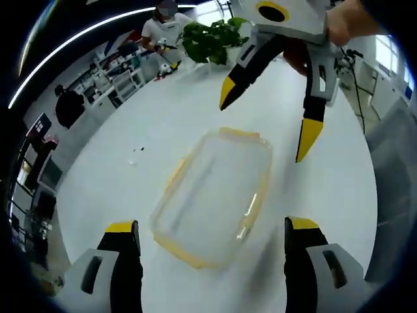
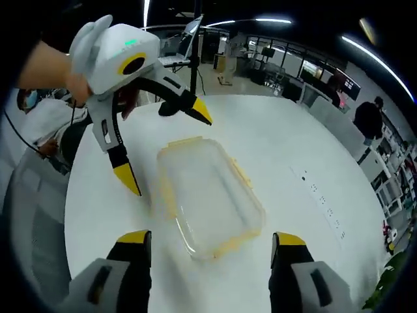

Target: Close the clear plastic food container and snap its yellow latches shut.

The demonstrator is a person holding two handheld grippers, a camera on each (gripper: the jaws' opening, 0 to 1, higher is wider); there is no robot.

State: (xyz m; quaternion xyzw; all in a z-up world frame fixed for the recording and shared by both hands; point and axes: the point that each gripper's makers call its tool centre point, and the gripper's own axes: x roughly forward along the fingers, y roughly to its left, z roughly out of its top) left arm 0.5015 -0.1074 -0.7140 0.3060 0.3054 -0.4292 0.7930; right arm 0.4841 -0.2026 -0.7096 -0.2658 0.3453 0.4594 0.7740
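Observation:
A clear plastic food container [image 1: 215,195] with yellow latches lies flat on the white table [image 1: 156,117], its lid resting on top. My left gripper [image 1: 212,228] stands open, its yellow-tipped jaws on either side of the container's near end. Opposite it, my right gripper [image 1: 264,127] hangs open over the far end, held by a hand. In the right gripper view the same container [image 2: 208,195] lies between my right gripper's [image 2: 210,238] open jaws. The left gripper [image 2: 169,153] hovers open above its far end there. Nothing is gripped.
A potted plant [image 1: 212,39] stands at the table's far edge, with a person [image 1: 163,29] behind it and shelving to the left. Small dark marks [image 2: 319,192] dot the table to the container's right. Another person [image 2: 368,120] stands past the table.

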